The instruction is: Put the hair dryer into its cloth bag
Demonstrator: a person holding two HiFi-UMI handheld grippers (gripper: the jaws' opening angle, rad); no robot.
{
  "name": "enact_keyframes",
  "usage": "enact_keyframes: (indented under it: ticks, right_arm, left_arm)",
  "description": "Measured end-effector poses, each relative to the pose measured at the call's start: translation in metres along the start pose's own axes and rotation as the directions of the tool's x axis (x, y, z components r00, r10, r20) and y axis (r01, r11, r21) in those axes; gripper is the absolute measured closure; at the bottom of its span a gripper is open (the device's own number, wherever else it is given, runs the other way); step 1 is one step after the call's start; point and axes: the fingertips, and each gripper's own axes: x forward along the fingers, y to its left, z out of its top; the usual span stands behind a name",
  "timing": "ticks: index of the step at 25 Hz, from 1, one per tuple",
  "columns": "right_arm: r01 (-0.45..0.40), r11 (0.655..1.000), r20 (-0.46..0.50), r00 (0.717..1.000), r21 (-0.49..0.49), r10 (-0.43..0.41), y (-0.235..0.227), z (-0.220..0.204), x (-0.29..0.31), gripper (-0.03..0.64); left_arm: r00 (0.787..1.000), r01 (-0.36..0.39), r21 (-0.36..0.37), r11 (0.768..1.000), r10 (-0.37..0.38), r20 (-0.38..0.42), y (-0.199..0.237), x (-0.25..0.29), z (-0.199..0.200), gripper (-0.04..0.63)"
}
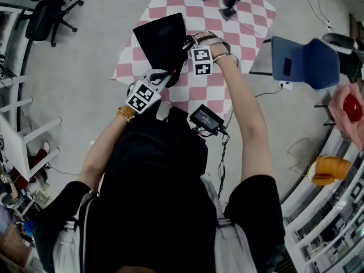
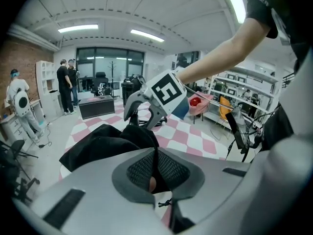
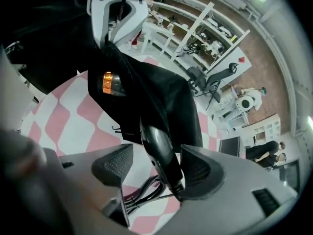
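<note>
Pinching the black cloth bag's (image 2: 105,143) edge, the left gripper (image 2: 156,169) held it up. The glossy black hair dryer (image 3: 157,146) seemed mostly inside, its handle loose between the right gripper's (image 3: 156,173) spread jaws, with the black cord (image 3: 142,192) left to tuck in.

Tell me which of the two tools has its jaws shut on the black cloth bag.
The left tool: its jaws pinch the black cloth bag. The right tool stands open, with the handle of the hair dryer between its jaws.

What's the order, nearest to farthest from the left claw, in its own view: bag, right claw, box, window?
1. Bag, gripped in the left claw.
2. Right claw, just beyond.
3. Box, far table end, left.
4. Window, back wall.
</note>
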Motion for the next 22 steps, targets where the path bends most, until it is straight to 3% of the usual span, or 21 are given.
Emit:
enact_keyframes:
  ticks: [6,12,17,22]
  right_arm:
    - [0.007,0.993,-0.041,0.999,0.122,-0.002,0.002,0.007,0.015,0.368]
    - [0.08,0.967,-0.089,0.994,0.241,-0.06,0.004,0.016,-0.002,0.373]
    - [0.165,0.89,-0.232,0.97,0.424,-0.07,0.011,0.022,-0.022,0.376]
    - [0.298,0.782,-0.409,0.91,0.548,-0.061,0.023,0.019,-0.027,0.373]
  left_arm:
    - [0.998,0.042,-0.046,0.998,-0.04,0.043,-0.002,-0.005,0.003,0.568]
    - [0.995,0.083,-0.083,0.993,-0.077,0.066,-0.013,-0.008,-0.002,0.568]
    - [0.992,0.073,-0.096,0.993,-0.063,0.105,-0.012,-0.009,0.009,0.568]
    - [0.991,0.085,-0.125,0.988,-0.07,0.118,-0.014,0.0,0.015,0.568]
